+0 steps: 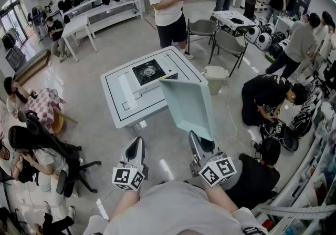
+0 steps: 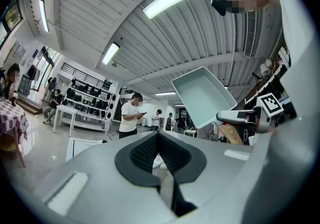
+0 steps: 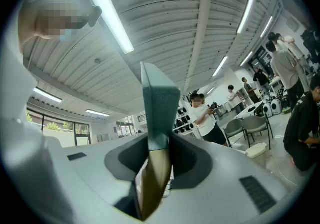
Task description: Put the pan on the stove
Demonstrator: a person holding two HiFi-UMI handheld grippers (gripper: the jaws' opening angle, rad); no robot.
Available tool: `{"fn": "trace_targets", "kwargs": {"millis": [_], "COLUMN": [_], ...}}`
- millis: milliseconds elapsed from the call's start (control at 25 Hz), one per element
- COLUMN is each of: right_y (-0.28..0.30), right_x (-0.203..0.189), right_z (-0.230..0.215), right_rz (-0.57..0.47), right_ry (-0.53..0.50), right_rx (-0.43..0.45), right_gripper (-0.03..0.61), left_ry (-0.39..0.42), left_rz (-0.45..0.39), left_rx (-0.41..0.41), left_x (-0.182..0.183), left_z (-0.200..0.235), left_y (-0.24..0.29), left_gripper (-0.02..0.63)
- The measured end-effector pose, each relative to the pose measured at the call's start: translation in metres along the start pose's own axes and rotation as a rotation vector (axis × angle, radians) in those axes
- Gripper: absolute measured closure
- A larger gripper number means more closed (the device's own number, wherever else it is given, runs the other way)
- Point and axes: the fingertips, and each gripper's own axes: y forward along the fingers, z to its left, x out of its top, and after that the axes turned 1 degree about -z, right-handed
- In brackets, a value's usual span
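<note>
A light teal square pan [image 1: 189, 105] with a wooden handle [image 3: 152, 183] hangs tilted in the air in front of me, its far edge over the near right corner of the white table [image 1: 118, 97]. My right gripper [image 1: 198, 144] is shut on the handle, and the pan [image 3: 160, 113] rises edge-on between its jaws. The black stove [image 1: 148, 72] sits on the table's far side, beyond the pan. My left gripper [image 1: 136, 147] is beside the right one, over the floor, shut and holding nothing. In the left gripper view the pan [image 2: 202, 95] shows up to the right.
A person in a white T-shirt [image 1: 167, 2] stands behind the table. Two grey chairs [image 1: 202, 29] and a white bin [image 1: 215, 76] stand at the back right. People crouch on the floor at the right [image 1: 268, 97]. Seated people and an office chair [image 1: 68, 168] are at the left.
</note>
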Motion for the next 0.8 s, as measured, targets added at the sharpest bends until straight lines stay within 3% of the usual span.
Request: {"fn": "trace_targets", "kwargs": {"millis": [800], "right_y": [-0.004], "right_x": [-0.002], "right_z": [-0.013], "right_rz": [0.018], "right_ry": [-0.075], "right_rx": [-0.043], "right_gripper": [0.451], "left_ry": [0.017], "left_rz": [-0.006], "left_rx": [0.031], "left_x": [0.001], "left_z": [-0.009], "left_y": [0.000], "left_gripper": [0.603]}}
